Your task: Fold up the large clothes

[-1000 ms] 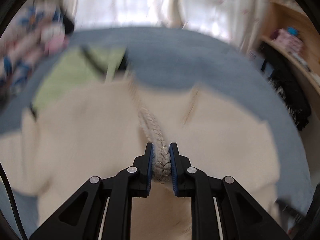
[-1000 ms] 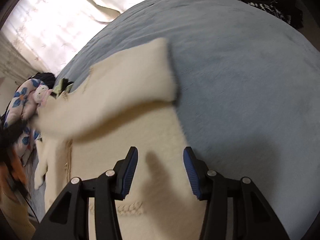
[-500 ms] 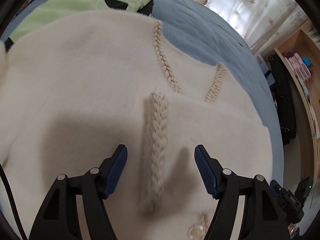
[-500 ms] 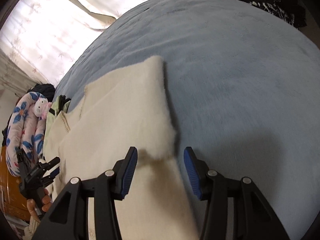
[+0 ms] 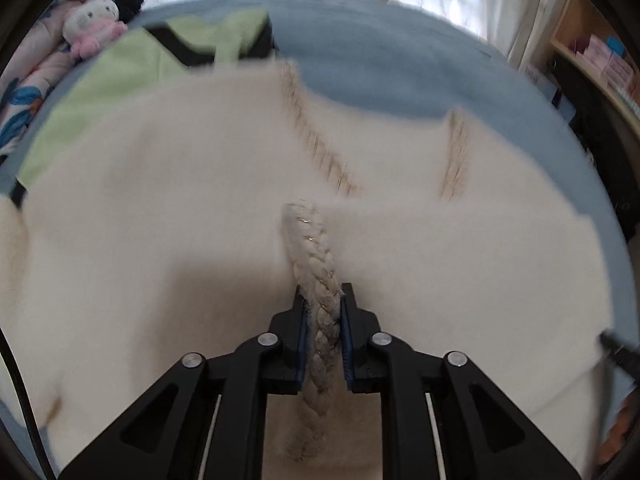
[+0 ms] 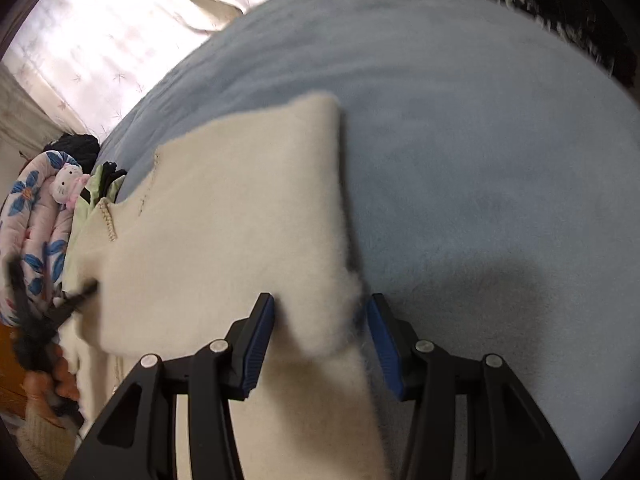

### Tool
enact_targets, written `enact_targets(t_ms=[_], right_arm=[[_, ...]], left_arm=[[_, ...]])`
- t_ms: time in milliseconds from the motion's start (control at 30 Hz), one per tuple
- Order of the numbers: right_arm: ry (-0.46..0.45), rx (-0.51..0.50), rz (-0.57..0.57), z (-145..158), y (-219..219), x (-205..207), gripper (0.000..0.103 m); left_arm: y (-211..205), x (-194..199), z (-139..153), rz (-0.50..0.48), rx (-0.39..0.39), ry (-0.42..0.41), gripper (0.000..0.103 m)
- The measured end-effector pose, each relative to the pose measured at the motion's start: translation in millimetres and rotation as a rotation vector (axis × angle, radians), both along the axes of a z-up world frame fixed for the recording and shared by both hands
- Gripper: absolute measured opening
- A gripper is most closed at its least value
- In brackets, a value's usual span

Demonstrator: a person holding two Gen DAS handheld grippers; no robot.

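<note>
- Cream fleece garment (image 5: 160,240) spread across the blue bedcover (image 5: 380,68); folded sleeve panel laid over its right side, edge toward bare cover.
- Left gripper (image 5: 323,320): jaws have just closed, pads now pinching the braided trim (image 5: 316,264) that runs along the garment's middle; trim passes straight up between the pads.
- Right gripper (image 6: 320,320): jaws part-way apart, straddling the lower corner of the folded panel (image 6: 240,220); pads seem clear of the fleece, though blur makes contact hard to judge.
- Green garment (image 5: 120,68) and plush toy (image 5: 92,26) lie beyond, far left.
</note>
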State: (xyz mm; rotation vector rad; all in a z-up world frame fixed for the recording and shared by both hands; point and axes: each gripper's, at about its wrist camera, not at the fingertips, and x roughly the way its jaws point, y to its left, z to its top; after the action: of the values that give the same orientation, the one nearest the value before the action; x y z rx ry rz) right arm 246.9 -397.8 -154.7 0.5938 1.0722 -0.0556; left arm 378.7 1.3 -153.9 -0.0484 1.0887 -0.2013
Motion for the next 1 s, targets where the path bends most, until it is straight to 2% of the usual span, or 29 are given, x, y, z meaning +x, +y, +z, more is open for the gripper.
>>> enact_targets(t_ms=[67,100,133,200,267,400,433,467,500,533,633,700,733,800,867,933,967,1000], right_arm=[[-0.018,0.034,-0.013,5,-7,3,0.049],[-0.034,0.027,-0.016,9,-10,7,0.052],[-0.043,0.011,-0.018,13,-12,13,0.055],[-0.060,-0.010,-0.027,19,-17,29,0.060],[-0.068,0.002,-0.031,19,-22,50,0.061],[-0.030,0.028,-0.055,6,-30,95,0.061],[-0.017,0.023,-0.051,0,-29,105,0.061],[-0.011,0.014,-0.062,-4,-28,111,0.060],[0.000,-0.005,-0.045,-7,-26,116,0.037],[-0.006,-0.053,-0.021,-5,-23,120,0.017],[-0.043,-0.157,-0.023,0,-23,120,0.014],[-0.005,-0.142,-0.036,-15,-28,121,0.016],[-0.014,-0.133,-0.044,-16,-29,118,0.017],[-0.003,-0.173,-0.059,-8,-27,114,0.030],[0.011,-0.309,-0.060,9,-16,108,0.037],[-0.027,-0.490,-0.053,33,5,93,0.038],[-0.059,-0.551,-0.045,43,18,84,0.038],[-0.089,-0.567,-0.019,52,32,75,0.038]], left_arm=[[6,-4,5,0.010,-0.036,-0.025,0.024],[10,-1,6,0.022,-0.069,-0.003,0.035],[14,2,6,0.027,-0.109,0.026,0.039],[19,10,8,0.034,-0.174,0.054,0.056],[17,20,9,0.055,-0.166,0.046,0.059],[4,35,3,0.072,-0.106,0.036,0.058],[0,38,3,0.067,-0.093,0.028,0.052],[-6,39,4,0.054,-0.079,0.009,0.026],[-13,43,6,0.036,-0.064,-0.002,0.011],[-17,43,11,0.023,-0.053,-0.025,0.011],[-29,45,16,-0.009,-0.015,-0.118,0.012],[-33,48,1,-0.008,0.056,-0.079,0.024],[-32,48,-2,-0.004,0.069,-0.084,0.026],[-31,44,2,0.009,0.076,-0.099,0.029],[-31,41,10,0.027,0.101,-0.081,0.030],[-30,26,30,0.041,0.137,-0.118,0.030],[-30,16,39,0.040,0.131,-0.149,0.030],[-32,5,48,0.031,0.110,-0.168,0.030]])
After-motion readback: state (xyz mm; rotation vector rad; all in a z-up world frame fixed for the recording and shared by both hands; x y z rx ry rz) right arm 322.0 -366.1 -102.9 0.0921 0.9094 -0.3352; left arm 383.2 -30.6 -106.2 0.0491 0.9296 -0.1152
